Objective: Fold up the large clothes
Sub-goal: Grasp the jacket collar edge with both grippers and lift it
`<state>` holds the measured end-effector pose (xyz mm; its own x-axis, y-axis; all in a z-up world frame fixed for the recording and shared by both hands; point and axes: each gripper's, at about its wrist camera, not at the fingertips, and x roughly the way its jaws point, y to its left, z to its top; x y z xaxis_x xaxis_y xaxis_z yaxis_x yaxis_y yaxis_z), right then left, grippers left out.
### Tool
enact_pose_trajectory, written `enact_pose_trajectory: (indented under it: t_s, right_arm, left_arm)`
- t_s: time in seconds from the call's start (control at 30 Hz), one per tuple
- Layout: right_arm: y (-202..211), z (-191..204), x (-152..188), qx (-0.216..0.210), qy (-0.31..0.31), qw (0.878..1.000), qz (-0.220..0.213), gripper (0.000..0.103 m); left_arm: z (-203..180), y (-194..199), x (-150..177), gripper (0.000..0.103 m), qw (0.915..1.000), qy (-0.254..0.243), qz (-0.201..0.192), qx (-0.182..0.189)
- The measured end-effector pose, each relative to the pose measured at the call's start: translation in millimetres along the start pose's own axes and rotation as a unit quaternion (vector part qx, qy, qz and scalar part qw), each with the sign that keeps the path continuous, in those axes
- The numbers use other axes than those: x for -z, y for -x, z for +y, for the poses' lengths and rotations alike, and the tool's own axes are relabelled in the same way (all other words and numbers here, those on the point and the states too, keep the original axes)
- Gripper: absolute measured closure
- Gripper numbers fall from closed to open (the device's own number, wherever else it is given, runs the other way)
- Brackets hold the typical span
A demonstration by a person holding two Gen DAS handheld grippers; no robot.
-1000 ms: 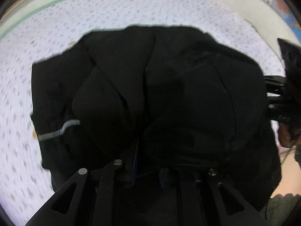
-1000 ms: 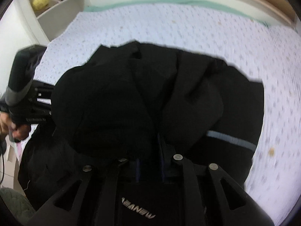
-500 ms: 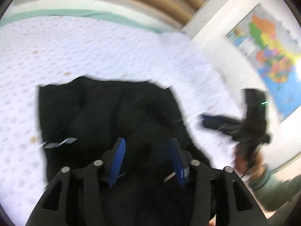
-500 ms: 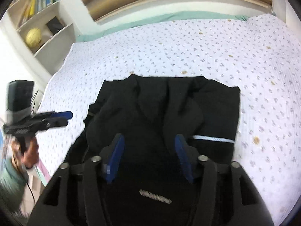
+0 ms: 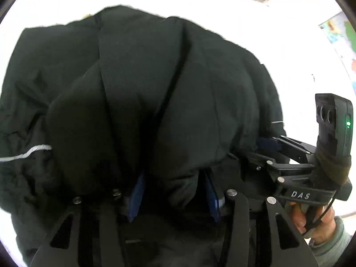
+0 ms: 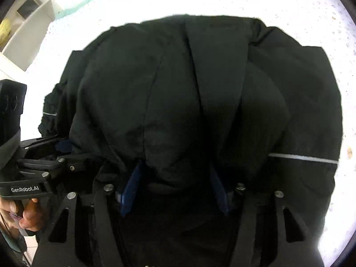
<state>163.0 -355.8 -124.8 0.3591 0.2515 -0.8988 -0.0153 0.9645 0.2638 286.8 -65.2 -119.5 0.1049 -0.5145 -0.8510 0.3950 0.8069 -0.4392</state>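
Observation:
A large black jacket (image 5: 138,84) with thin reflective stripes lies bunched on the bed and fills both views; it also shows in the right wrist view (image 6: 189,89). My left gripper (image 5: 173,191) is open, its blue pads spread, with a fold of the jacket bulging between them. My right gripper (image 6: 175,184) is open the same way, its pads on either side of a mound of black cloth. The right gripper shows in the left wrist view (image 5: 289,162) at the jacket's right edge. The left gripper shows in the right wrist view (image 6: 44,162) at the jacket's left edge.
The bed (image 6: 289,4) has a white sheet with small dots and runs around the jacket. White shelves (image 6: 29,29) stand at the far left. A wall map (image 5: 340,35) hangs at the right.
Both grippers have come down from above the bed and pushed into the near edge of the jacket, side by side. One second ago both were shut on the cloth; they opened and stay open.

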Motion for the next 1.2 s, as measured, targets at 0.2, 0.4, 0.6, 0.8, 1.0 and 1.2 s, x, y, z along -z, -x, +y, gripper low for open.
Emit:
enact_pose_trajectory:
  t_s: [0.2,0.4,0.6,0.8,1.0,1.2]
  right_arm:
    - [73.2,29.1,33.7,-0.035,0.043,0.997,-0.056,0.042]
    - [8.3,42.4,52.1,0.013,0.043,0.999,0.019,0.043]
    - [18.4,44.1,48.0,0.008,0.025,1.000,0.017,0.043]
    - [79.5,41.3,80.4,-0.017,0.032,0.999,-0.014,0.042]
    - [124.6,-8.6,138.6,0.022,-0.027,0.999,-0.005,0.042]
    - [143.1,-87.7,178.2,0.020,-0.118,0.993,-0.003,0.042]
  left_arm:
    - [-8.8,65.3,28.0,0.052,0.9980,-0.021,-0.035,0.048]
    - [12.2,37.3,44.4,0.053,0.9994,0.024,-0.018,0.015]
    - [27.2,44.7,44.7,0.053,0.9990,0.041,-0.017,0.005]
    - [48.4,153.1,93.1,0.053,0.9952,0.038,-0.087,-0.026]
    - [124.7,225.8,178.7,0.053,0.9890,0.112,-0.074,-0.062]
    - [130.0,201.9,239.5,0.053,0.9831,0.180,-0.011,0.033]
